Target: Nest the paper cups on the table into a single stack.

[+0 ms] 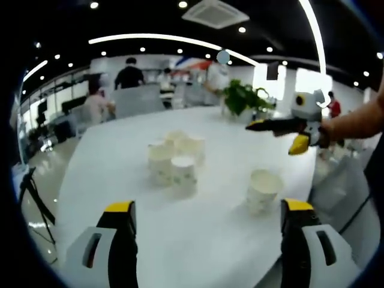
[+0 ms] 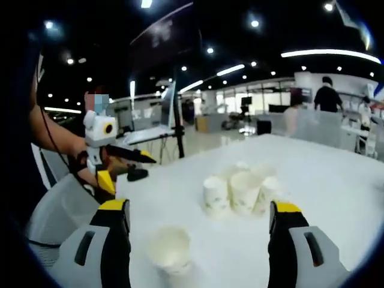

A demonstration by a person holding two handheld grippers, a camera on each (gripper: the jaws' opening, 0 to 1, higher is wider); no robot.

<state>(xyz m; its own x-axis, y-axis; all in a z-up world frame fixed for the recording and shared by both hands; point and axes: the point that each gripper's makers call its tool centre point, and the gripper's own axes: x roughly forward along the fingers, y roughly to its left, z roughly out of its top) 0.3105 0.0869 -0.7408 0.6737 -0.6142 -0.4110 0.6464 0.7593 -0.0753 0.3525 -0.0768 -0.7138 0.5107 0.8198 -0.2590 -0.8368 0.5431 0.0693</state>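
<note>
Both hand-held grippers, left (image 1: 207, 231) and right (image 2: 199, 231), are held wide open, nothing gripped. A lone paper cup (image 1: 263, 189) is seen nearest on the white surface (image 1: 216, 246); farther off, a cluster of cups (image 1: 175, 159) is gathered upright.

Matt paper cups (image 1: 172, 162) on a smooth, glossy table (image 1: 216, 228).

In the left gripper view the cups (image 1: 174, 159) stand bunched and blurred, front ones hiding the rear, so their count cannot be told. The print on them is too soft to read in either view. In the right gripper view the lone cup (image 2: 170, 251) has its base lost in blur.
</note>
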